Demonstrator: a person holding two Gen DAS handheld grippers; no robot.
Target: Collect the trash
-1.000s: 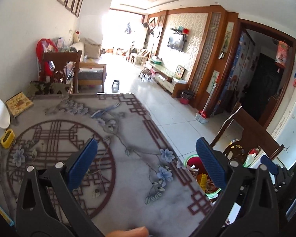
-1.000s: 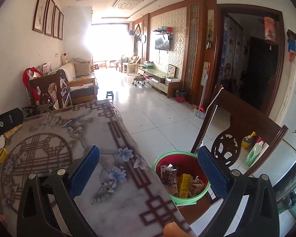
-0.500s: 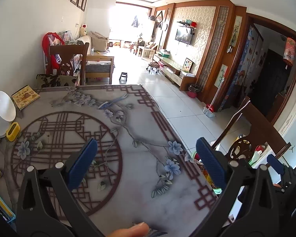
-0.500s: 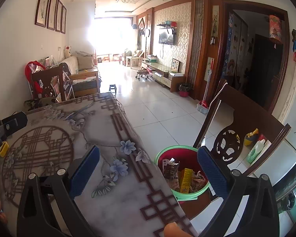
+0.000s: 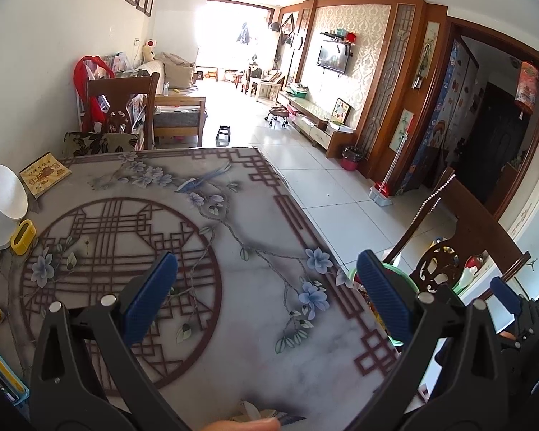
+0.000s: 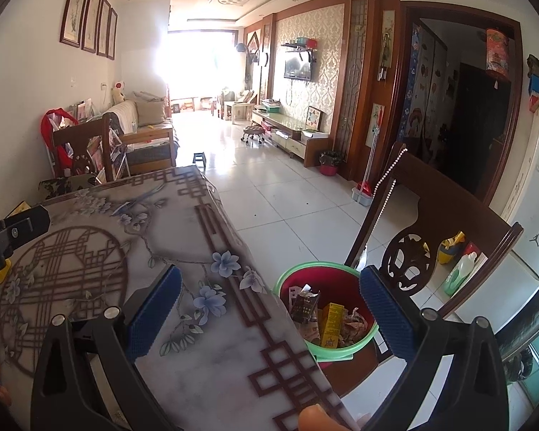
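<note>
— Over the desk (image 5: 233, 377), what are the tongs doing?
— Left tongs (image 5: 266, 298) and right tongs (image 6: 269, 309) both gape wide, holding nothing
— And the trash?
— Wrappers fill the red bin (image 6: 327, 305) just right of the desk's near edge

Left tool (image 5: 266, 298) and right tool (image 6: 269, 309) both gape wide, holding nothing

Red bin (image 6: 316, 280), green rim, upright, holding wrappers (image 6: 332, 319).
</note>
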